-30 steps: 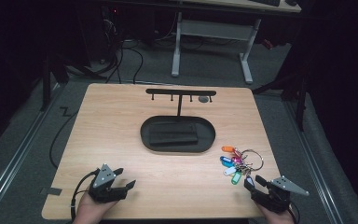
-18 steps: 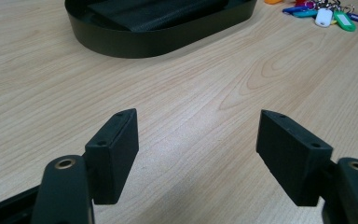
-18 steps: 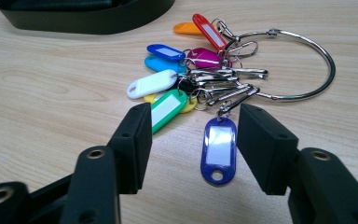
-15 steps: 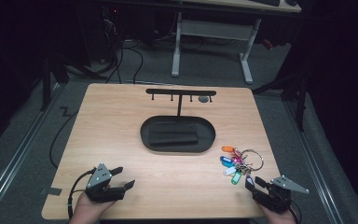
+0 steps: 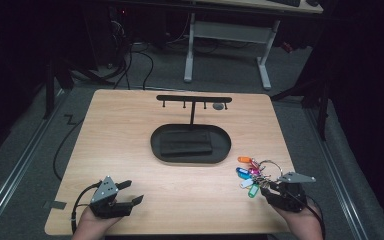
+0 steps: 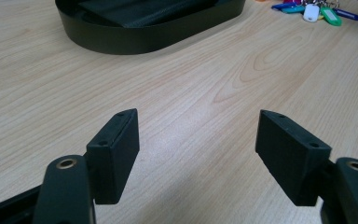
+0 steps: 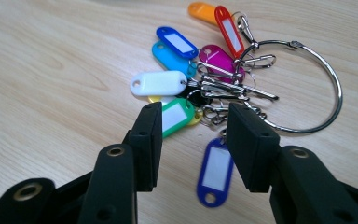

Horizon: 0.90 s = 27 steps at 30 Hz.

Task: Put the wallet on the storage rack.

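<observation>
A bunch of keys with coloured tags [image 5: 252,174] on a large metal ring [image 7: 327,93] lies on the wooden table at the near right. My right gripper [image 5: 270,188] hovers just above its near edge. In the right gripper view its jaws [image 7: 193,116] have just been closing and stand partly closed, with a green tag [image 7: 175,116] and a blue tag [image 7: 214,170] lying on the table under the gap; the pads press on nothing. My left gripper [image 5: 133,192] rests at the near left, open wide over bare wood [image 6: 196,135].
A black oval tray [image 5: 156,146] sits mid-table with a dark flat block [image 5: 186,145] in it; its wall [image 6: 144,39] shows ahead of the left gripper. A black T-shaped hook rack [image 5: 194,99] stands behind it. Desk legs and cables lie beyond the table.
The right gripper has lifted a little and come up to the near edge of the key bunch, its jaws narrower than before. The left gripper has stayed where it was.
</observation>
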### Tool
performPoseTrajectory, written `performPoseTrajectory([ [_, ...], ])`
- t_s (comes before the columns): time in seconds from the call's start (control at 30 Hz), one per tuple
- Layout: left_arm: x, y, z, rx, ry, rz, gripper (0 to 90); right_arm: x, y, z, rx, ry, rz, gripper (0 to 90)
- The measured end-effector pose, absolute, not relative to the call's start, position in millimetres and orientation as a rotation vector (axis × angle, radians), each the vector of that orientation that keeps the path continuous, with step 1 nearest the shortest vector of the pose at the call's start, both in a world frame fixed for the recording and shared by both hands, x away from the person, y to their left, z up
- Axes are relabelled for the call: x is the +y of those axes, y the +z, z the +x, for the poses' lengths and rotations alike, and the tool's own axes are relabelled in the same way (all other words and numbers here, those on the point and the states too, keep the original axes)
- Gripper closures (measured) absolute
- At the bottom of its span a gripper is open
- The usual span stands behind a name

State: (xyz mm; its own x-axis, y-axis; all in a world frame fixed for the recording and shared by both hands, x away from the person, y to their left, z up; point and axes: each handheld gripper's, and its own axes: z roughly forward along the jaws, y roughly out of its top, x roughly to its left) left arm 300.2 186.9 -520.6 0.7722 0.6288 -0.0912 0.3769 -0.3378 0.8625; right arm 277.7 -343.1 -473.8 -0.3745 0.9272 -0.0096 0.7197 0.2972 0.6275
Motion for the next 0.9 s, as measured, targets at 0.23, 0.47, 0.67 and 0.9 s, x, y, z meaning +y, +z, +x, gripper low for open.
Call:
performPoseTrajectory([
  [0.23,185.9,-519.1,298.9,0.743,0.323,1.969,31.6,-342.3,-465.2,298.4,2.358,0.514,1.393,61.9],
  [0.47,183.1,-519.9,299.3,0.732,0.32,1.984,31.9,-358.5,-466.9,316.0,2.434,0.41,1.427,67.6],
  [0.67,180.8,-519.8,297.4,0.726,0.326,1.992,32.4,-365.0,-466.8,332.4,2.538,0.276,1.349,69.5],
  [0.9,179.3,-520.0,295.7,0.713,0.329,2.005,32.8,-360.0,-472.8,352.2,2.652,0.114,1.228,68.9],
])
